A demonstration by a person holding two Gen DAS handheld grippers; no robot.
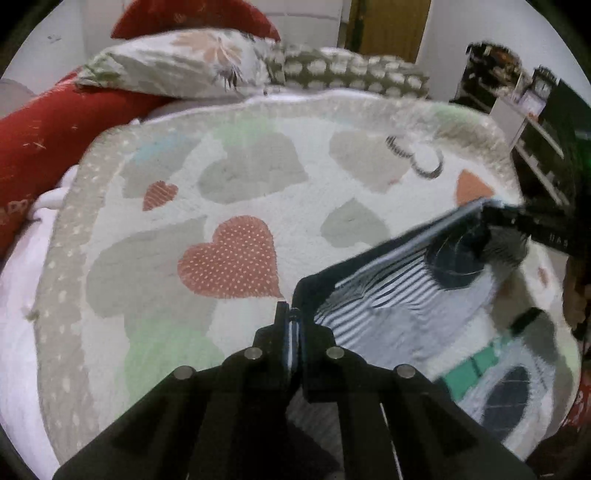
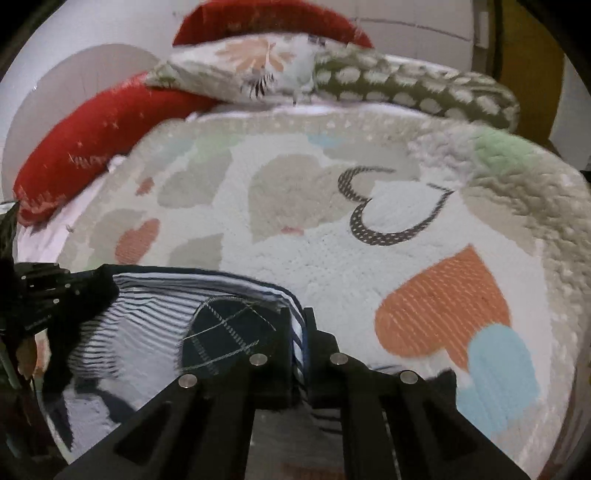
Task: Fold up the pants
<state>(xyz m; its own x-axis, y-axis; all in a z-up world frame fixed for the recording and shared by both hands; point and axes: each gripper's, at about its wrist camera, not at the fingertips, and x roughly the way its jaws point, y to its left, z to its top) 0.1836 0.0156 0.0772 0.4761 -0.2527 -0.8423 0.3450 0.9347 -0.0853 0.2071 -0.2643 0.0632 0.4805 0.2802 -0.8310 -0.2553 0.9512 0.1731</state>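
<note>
The pants are grey and white with dark stripes, navy oval knee patches and a green band. They hang stretched between my two grippers above a round heart-patterned blanket. My left gripper is shut on one corner of the top edge. My right gripper shows at the right of the left wrist view, holding the other corner. In the right wrist view my right gripper is shut on the striped edge of the pants, and my left gripper grips the far corner.
The blanket lies on a bed. Red cushions and patterned pillows line the far side. Dark shelving stands at the right, and a wooden door is behind.
</note>
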